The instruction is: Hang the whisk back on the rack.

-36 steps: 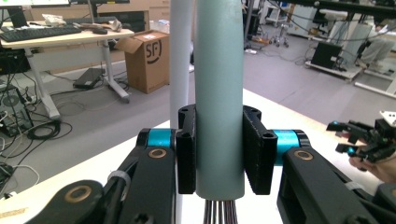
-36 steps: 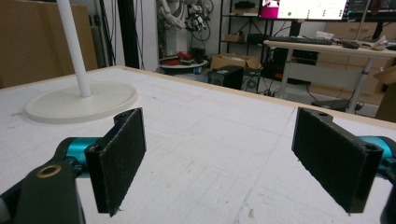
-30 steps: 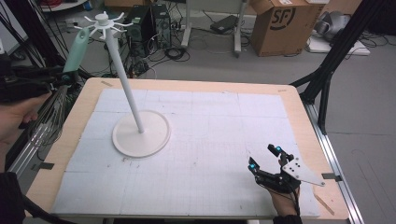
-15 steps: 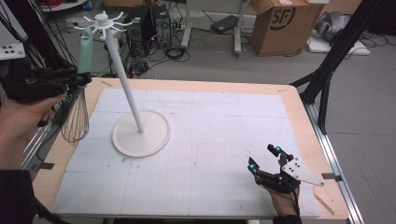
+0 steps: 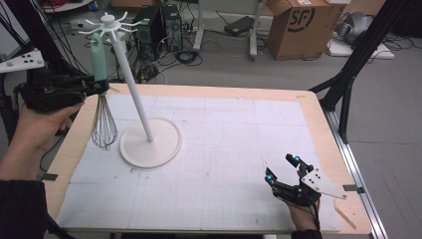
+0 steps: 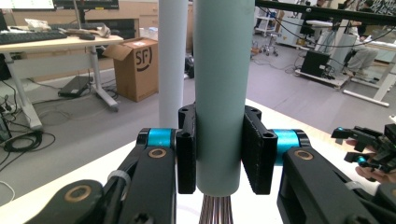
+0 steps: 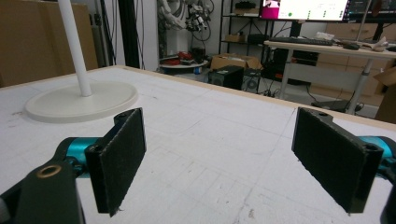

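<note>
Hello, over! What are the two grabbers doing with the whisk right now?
Left gripper shut on whisk handle, whisk upright beside stand. Right gripper open, holding nothing, low over table. Nothing in the way.

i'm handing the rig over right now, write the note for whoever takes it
Left gripper: shut on the whisk by its mint handle, low near the wires, whisk upright beside the white hook stand, wire head above the table's left edge.
Right gripper: open, holding nothing, low over the near right of the table.
Done: whisk gripped, handle top up at the stand's hooks.
Left, probably: whether it hangs on a hook can't be told; hang or lift off, then release.
</note>
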Demonstrator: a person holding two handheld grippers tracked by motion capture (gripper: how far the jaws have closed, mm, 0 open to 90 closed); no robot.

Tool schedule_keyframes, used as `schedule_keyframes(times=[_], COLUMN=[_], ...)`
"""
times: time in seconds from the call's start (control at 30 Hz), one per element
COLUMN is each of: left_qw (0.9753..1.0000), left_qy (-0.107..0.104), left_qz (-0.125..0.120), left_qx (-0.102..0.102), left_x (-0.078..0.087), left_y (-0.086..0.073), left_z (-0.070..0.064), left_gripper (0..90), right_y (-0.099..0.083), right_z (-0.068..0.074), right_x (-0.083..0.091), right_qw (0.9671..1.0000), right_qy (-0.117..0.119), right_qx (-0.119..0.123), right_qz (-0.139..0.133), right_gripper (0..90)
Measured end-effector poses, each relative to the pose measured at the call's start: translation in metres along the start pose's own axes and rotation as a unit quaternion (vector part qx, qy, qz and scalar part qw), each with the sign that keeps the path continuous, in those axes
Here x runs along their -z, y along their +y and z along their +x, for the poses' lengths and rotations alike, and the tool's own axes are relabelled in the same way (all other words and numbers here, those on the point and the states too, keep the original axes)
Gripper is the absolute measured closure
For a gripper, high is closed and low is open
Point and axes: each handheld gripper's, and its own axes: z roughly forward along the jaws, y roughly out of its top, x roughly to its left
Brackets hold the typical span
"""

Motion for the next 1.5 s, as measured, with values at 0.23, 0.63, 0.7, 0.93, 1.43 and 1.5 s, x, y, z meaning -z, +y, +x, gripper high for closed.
schedule_keyframes(times=[0.23,0.63,0.7,0.93,1.43,1.5], left_qw=[0.9996,0.9988,0.9987,0.9979,0.9915,0.9905], left_qy=[0.0,-0.007,-0.014,-0.032,-0.047,-0.046], left_qz=[-0.027,-0.043,-0.042,-0.048,-0.101,-0.112], left_qx=[-0.008,-0.022,-0.025,-0.031,-0.067,-0.065], left_x=[-0.002,0.003,0.003,0.0,0.011,0.016], left_y=[-0.007,-0.011,-0.014,-0.031,-0.083,-0.093], left_z=[-0.001,-0.005,-0.008,-0.023,-0.057,-0.058], left_gripper=[69.0,55.4,54.0,43.3,35.1,34.5], right_y=[0.0,0.0,0.001,0.001,0.003,0.004], right_z=[0.0,0.001,0.001,0.003,0.004,0.004], right_x=[0.0,0.0,0.0,0.0,0.002,0.002], right_qw=[1.0,1.0,1.0,1.0,0.9999,0.9999], right_qy=[-0.001,0.001,0.001,0.002,0.001,0.002], right_qx=[-0.001,-0.003,-0.001,-0.001,-0.001,0.002], right_qz=[0.0,0.002,0.001,-0.002,-0.012,-0.015], right_gripper=[16.5,16.5,16.5,16.5,16.5,16.5])
